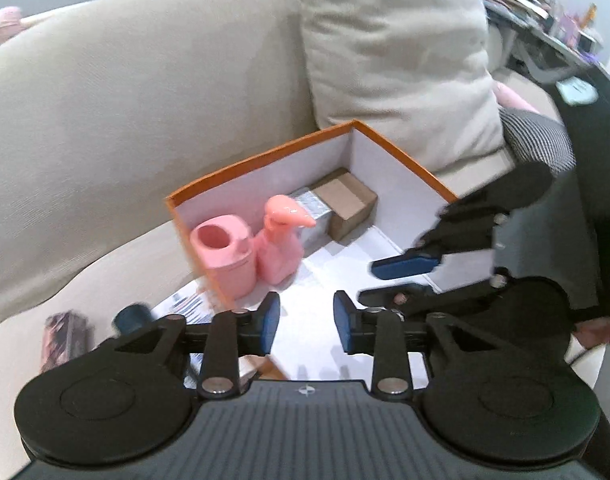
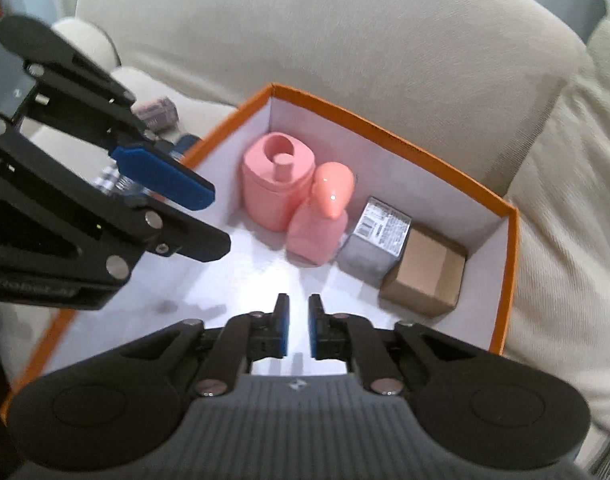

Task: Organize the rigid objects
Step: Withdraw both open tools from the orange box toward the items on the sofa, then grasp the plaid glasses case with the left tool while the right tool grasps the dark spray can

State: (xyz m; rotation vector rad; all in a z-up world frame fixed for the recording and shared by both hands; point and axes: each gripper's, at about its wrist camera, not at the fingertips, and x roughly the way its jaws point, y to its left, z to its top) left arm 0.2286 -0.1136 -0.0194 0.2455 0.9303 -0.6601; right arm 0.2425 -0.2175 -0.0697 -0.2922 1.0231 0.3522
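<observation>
I am hovering both grippers empty over the orange-rimmed white cardboard box (image 2: 389,136) on the beige sofa (image 2: 305,40). The left gripper (image 1: 307,316) is standing moderately apart, the right gripper (image 2: 299,326) narrowly apart. Along the far wall I am packing a tight row to spare floor: pink open-topped plastic canister (image 2: 277,188), pink pump bottle (image 2: 321,220), silver labelled carton (image 2: 375,240), brown cardboard carton (image 2: 427,278). Loose items (image 1: 65,336) are waiting outside.

beige sofa (image 2: 345,40), orange box (image 2: 385,136) on it

The near corner of the orange-rimmed white cardboard box (image 2: 512,280) is hidden behind the right gripper (image 2: 298,332). A dark blue round object (image 1: 131,317) and a pink patterned cylinder (image 1: 63,338) are blurred and partly covered by the left gripper (image 1: 307,322). Shelf clutter (image 1: 545,4) is too blurred to be identified.
</observation>
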